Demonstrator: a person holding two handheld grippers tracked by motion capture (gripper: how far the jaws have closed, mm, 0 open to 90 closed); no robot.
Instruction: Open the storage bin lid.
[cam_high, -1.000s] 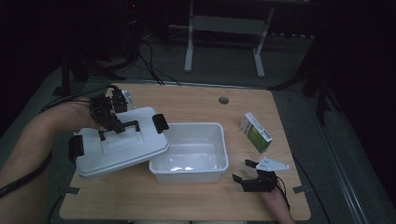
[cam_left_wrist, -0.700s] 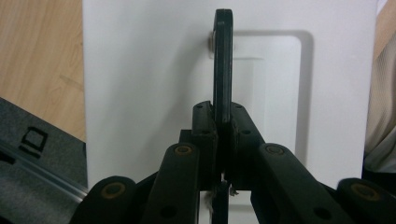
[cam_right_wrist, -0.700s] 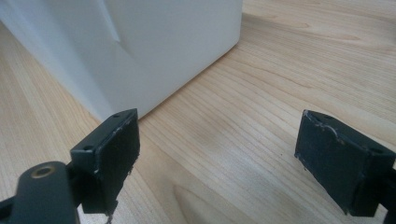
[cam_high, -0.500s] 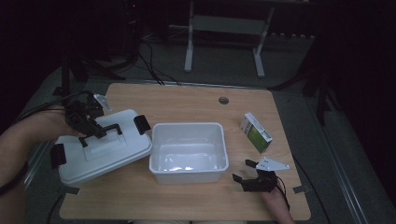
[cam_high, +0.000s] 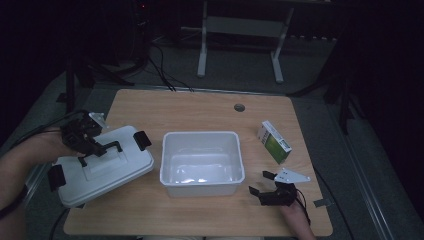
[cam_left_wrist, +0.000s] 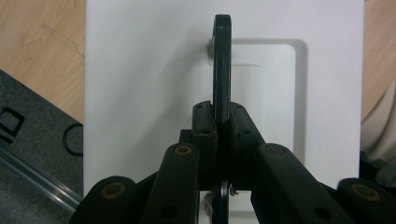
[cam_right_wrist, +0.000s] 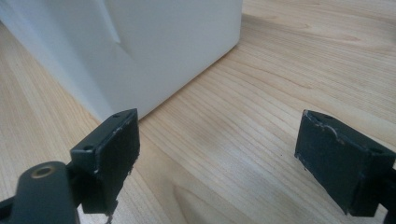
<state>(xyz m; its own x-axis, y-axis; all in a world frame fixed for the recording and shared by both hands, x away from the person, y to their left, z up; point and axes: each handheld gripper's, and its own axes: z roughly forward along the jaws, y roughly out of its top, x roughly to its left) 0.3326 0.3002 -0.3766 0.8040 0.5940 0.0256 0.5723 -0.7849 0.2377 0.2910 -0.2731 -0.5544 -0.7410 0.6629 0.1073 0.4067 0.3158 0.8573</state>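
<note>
High view: the left hand-held gripper (cam_high: 92, 147) sits over the white lid (cam_high: 102, 167) at the left edge of the worktop (cam_high: 200, 107), its jaws clamped on the lid's black handle (cam_high: 102, 150). The lid lies tilted, one end overhanging the worktop's left side, with 2 black clasps showing at its ends. Just beside it, near the middle, stands the open white container (cam_high: 202, 162). In the left gripper view the jaws are pressed together on the thin black handle (cam_left_wrist: 222, 70), which stands edge-on above the lid's recessed panel. The right hand-held gripper (cam_high: 267, 185) rests low near the container's front right corner, jaws spread wide and holding nothing. A green and white carton (cam_high: 274, 141) stands apart, farther right.
</note>
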